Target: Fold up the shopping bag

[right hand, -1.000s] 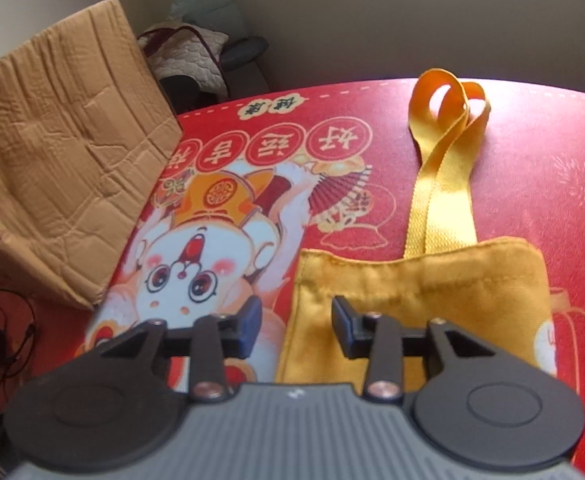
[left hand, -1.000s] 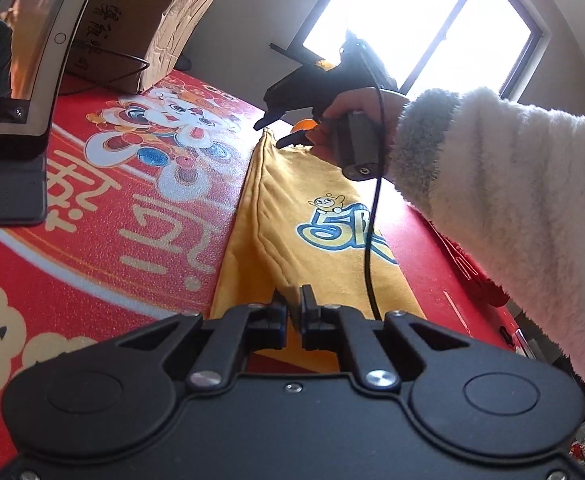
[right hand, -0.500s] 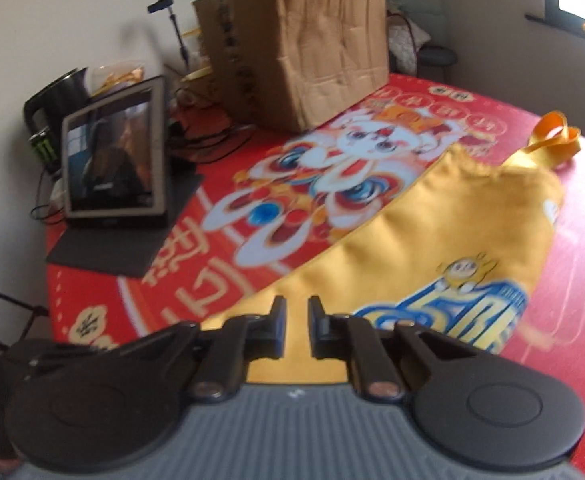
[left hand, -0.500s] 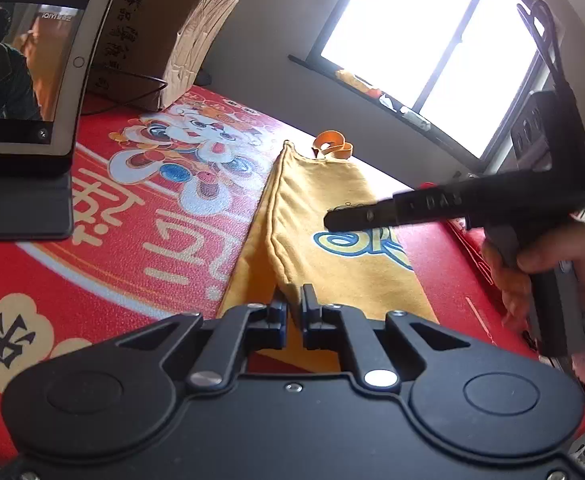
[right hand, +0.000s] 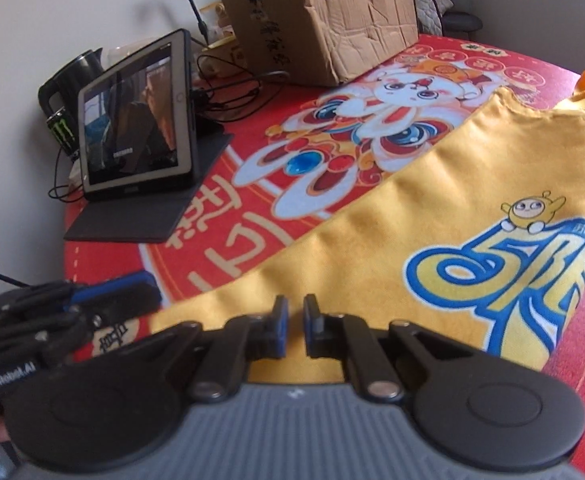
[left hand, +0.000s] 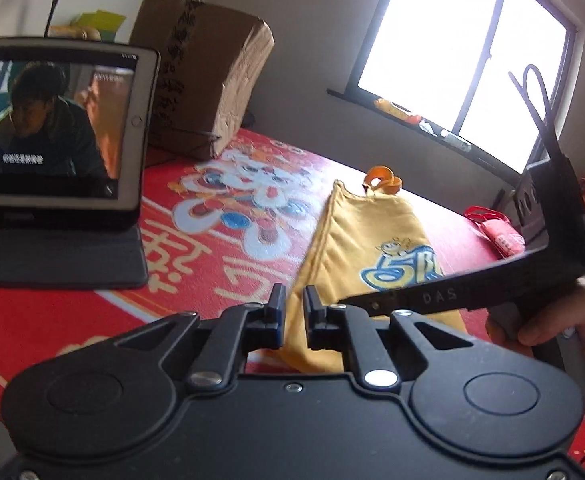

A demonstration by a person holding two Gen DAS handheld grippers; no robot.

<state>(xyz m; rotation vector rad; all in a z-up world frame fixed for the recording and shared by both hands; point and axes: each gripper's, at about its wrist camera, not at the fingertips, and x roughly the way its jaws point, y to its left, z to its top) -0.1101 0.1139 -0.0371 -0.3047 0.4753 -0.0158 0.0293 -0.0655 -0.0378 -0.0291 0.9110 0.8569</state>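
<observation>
Red printed counter [left hand: 72, 312]: yellow cloth shopping bag [right hand: 432, 208] lengthwise, near end under both slightly parted, empty claws: left claw [left hand: 293, 312], right claw [right hand: 294, 322].

We held our left gripper [left hand: 293, 322] low and level, its two fingers pointing forward with only a narrow gap between the blue-edged pads [left hand: 278, 316], nothing caught in it. Our right gripper [right hand: 294, 332] sat the same way in its own view, jaws nearly together and holding nothing, tilted slightly downward. In the left wrist view the right gripper [left hand: 342, 303] reached in from the right as a long dark profile, crossing just ahead of the left one, and our right hand [left hand: 560, 320] wrapped its handle, fingers curled around the grip. In the right wrist view the left gripper [right hand: 132, 292] lay at the lower left, blurred.
</observation>
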